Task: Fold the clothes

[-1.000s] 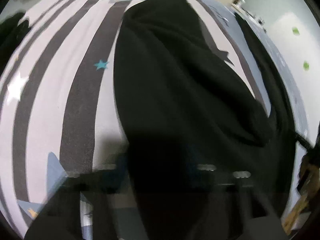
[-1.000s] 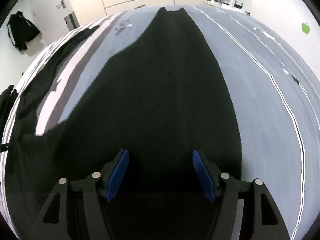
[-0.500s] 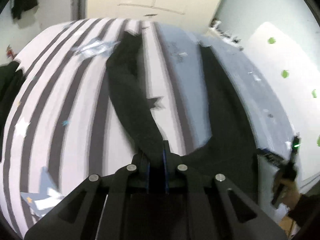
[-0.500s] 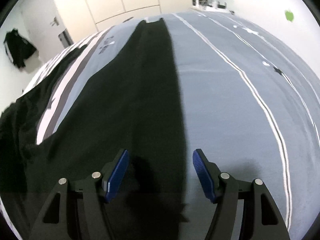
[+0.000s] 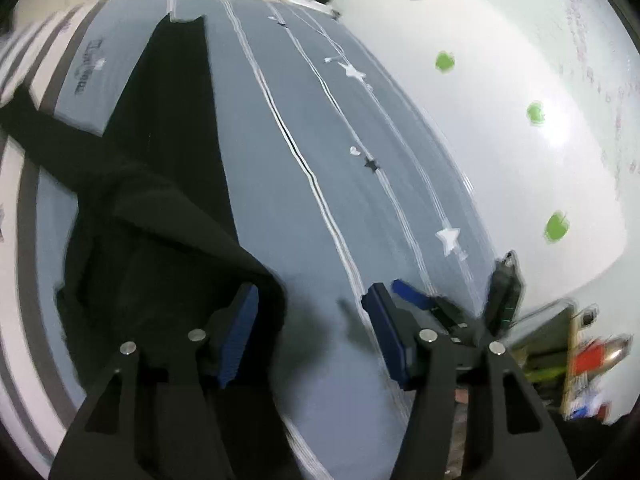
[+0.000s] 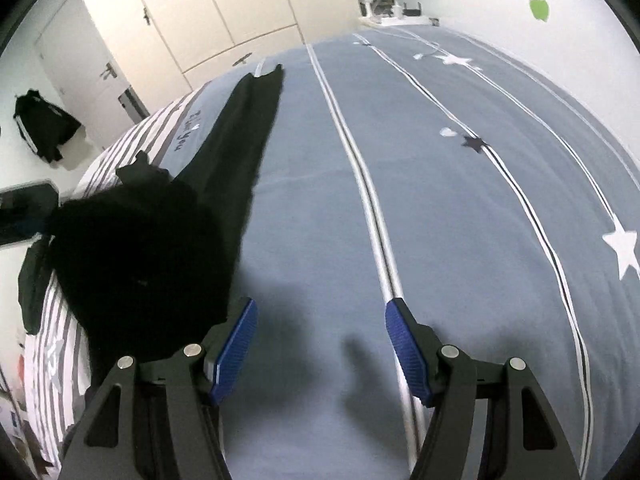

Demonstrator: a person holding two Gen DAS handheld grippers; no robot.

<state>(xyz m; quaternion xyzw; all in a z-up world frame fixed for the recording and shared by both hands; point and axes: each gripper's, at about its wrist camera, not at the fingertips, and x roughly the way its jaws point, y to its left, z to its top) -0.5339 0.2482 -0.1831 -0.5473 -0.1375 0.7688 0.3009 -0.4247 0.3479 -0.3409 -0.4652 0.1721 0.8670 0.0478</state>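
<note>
Covering most of both views is a bed [image 6: 460, 208] with a grey-blue duvet, marked by thin white and dark lines and scattered white and dark stars; toward its far left side the cover turns to white with grey stripes. A black garment [image 6: 168, 216] lies on the left part of the bed: one long narrow length reaches away to the far edge, and nearer the cameras the cloth is bunched into a dark heap. In the left wrist view the garment [image 5: 168, 184] fills the left half, with a folded edge curving down to the left finger of the left tool [image 5: 312, 320]. That tool's jaws are opening, and only bare duvet shows between the blue pads, though the cloth edge lies right beside the left pad and may touch it. The right tool [image 6: 318, 340] stands spread over bare duvet with nothing between its pads, the heap just to its left. Cream wardrobe doors [image 6: 224, 8] line the far wall, and a white wall with green stickers [image 5: 556, 226] runs along the right. Blur smears the objects at the lower right of the left wrist view, where the right tool [image 5: 452, 304] is only partly visible. A dark item hanging on the far left wall is too small to identify.
</note>
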